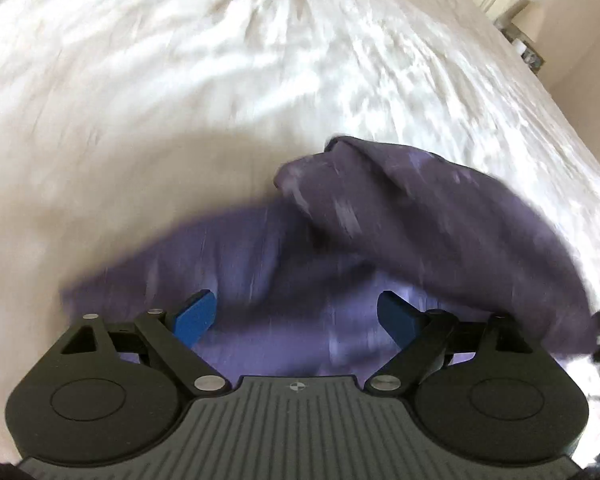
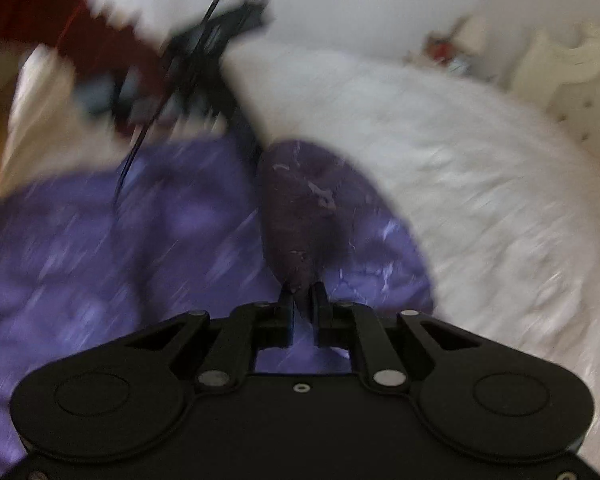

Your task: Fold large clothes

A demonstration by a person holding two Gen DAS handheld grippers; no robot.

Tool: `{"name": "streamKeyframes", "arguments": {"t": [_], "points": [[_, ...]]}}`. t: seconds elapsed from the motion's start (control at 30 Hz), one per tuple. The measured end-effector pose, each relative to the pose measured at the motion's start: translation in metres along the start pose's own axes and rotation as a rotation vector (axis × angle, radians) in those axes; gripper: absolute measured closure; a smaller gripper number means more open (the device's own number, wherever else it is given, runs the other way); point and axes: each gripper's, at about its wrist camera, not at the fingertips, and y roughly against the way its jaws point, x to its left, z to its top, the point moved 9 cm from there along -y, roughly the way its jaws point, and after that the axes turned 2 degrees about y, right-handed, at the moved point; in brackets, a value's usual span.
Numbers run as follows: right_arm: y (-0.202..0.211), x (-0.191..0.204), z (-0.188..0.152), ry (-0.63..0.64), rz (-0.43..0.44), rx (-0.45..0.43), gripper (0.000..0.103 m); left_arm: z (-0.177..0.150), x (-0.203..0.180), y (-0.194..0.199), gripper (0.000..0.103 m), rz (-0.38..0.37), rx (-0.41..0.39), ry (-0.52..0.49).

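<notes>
Black claw housings fill the lower edge of both wrist views, and neither carries any readable writing; the left one shows only a small round target mark on its ribbed grey deck. No containers can be made out in either view.

Largest in sight is the bed [image 1: 180, 100], covered in a rumpled white cover that runs to the 12 o'clock edge of the left wrist view. On it lies the purple garment [image 1: 284, 264], spread across the middle and lower part of that view, with one fold raised and draped from the centre toward 4 o'clock. In the right wrist view the same cloth [image 2: 100, 248] covers the area from 9 to 6 o'clock, heavily blurred.

The left claw [image 1: 296, 316] stands released, its blue pads [image 1: 196, 316] wide apart above the purple cloth, with nothing pinched between them.

The right claw [image 2: 303, 300] is clenched on a bunched, darker ridge of the garment that rises from its tips toward 12 o'clock.

At 11 o'clock in the right wrist view a dark red sleeve [image 2: 40, 8] and a blurred black device beside it show above the bed.
</notes>
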Motion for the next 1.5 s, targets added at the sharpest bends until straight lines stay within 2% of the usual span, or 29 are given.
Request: {"name": "streamKeyframes", "arguments": {"t": [0.07, 0.13, 0.23, 0.27, 0.33, 0.47, 0.53, 0.6, 0.67, 0.73, 0.87, 0.9, 0.97, 1.0, 1.03, 1.1, 1.13, 1.2, 1.23, 1.3, 1.37, 1.4, 1.47, 1.5], "points": [[-0.007, 0.026, -0.02, 0.012, 0.035, 0.068, 0.086, -0.022, 0.002, 0.007, 0.015, -0.009, 0.024, 0.005], [-0.015, 0.04, -0.04, 0.003, 0.051, 0.138, 0.075, -0.039, 0.006, 0.013, 0.015, -0.021, 0.047, 0.027], [-0.018, 0.04, -0.054, -0.105, 0.034, 0.194, 0.067, -0.05, 0.01, 0.019, 0.015, -0.053, 0.063, 0.099], [-0.015, 0.035, -0.056, -0.171, 0.03, 0.197, 0.065, -0.053, 0.011, 0.021, 0.015, -0.063, 0.059, 0.123], [-0.004, 0.021, -0.055, -0.332, 0.02, 0.176, 0.053, -0.058, 0.012, 0.025, 0.015, -0.081, 0.041, 0.156], [0.019, -0.014, -0.06, -0.691, -0.045, 0.09, 0.045, -0.053, 0.002, 0.03, 0.015, -0.139, 0.011, 0.22], [0.02, -0.035, -0.071, -0.859, -0.105, 0.071, 0.045, -0.054, -0.004, 0.028, 0.016, -0.174, 0.005, 0.252], [0.019, -0.048, -0.078, -0.937, -0.17, 0.069, 0.044, -0.052, -0.013, 0.021, 0.016, -0.204, 0.003, 0.277], [0.014, -0.054, -0.078, -0.951, -0.216, 0.055, 0.044, -0.052, -0.022, 0.009, 0.026, -0.214, 0.013, 0.298], [0.002, -0.056, -0.075, -0.949, -0.242, 0.065, 0.044, -0.055, -0.025, 0.0, 0.04, -0.229, 0.023, 0.326], [-0.021, -0.049, -0.081, -1.001, -0.239, 0.122, 0.045, -0.061, -0.03, -0.023, 0.048, -0.242, 0.063, 0.386], [-0.026, -0.047, -0.083, -1.019, -0.235, 0.141, 0.047, -0.063, -0.03, -0.027, 0.055, -0.25, 0.072, 0.396], [-0.031, -0.04, -0.085, -1.057, -0.209, 0.164, 0.06, -0.064, -0.031, -0.03, 0.08, -0.277, 0.065, 0.42], [-0.033, -0.039, -0.083, -1.08, -0.187, 0.159, 0.083, -0.063, -0.032, -0.028, 0.097, -0.293, 0.048, 0.423], [-0.031, -0.038, -0.079, -1.101, -0.166, 0.134, 0.09, -0.06, -0.031, -0.021, 0.098, -0.283, 0.016, 0.418], [-0.015, -0.039, -0.07, -1.184, -0.095, 0.025, 0.09, -0.052, -0.029, 0.004, 0.098, -0.262, -0.078, 0.395], [-0.002, -0.042, -0.067, -1.235, -0.064, -0.058, 0.091, -0.049, -0.028, 0.016, 0.098, -0.271, -0.111, 0.387], [0.016, -0.044, -0.076, -1.308, -0.081, -0.122, 0.091, -0.05, -0.021, 0.033, 0.098, -0.27, -0.136, 0.375], [0.016, -0.043, -0.086, -1.34, -0.085, -0.111, 0.092, -0.054, -0.016, 0.034, 0.097, -0.264, -0.119, 0.372], [0.002, -0.034, -0.111, -1.389, -0.091, -0.018, 0.092, -0.07, -0.009, 0.02, 0.097, -0.228, -0.057, 0.359], [-0.017, -0.021, -0.13, -1.38, -0.107, 0.104, 0.092, -0.088, -0.006, -0.004, 0.094, -0.143, 0.012, 0.282], [-0.022, -0.018, -0.135, -1.378, -0.111, 0.133, 0.092, -0.093, -0.005, -0.012, 0.093, -0.116, 0.025, 0.247], [-0.018, -0.019, -0.132, -1.372, -0.122, 0.131, 0.086, -0.093, -0.006, -0.011, 0.091, -0.108, 0.013, 0.234], [-0.012, -0.021, -0.129, -1.358, -0.14, 0.126, 0.076, -0.091, -0.007, -0.006, 0.087, -0.108, 0.007, 0.243]]}}
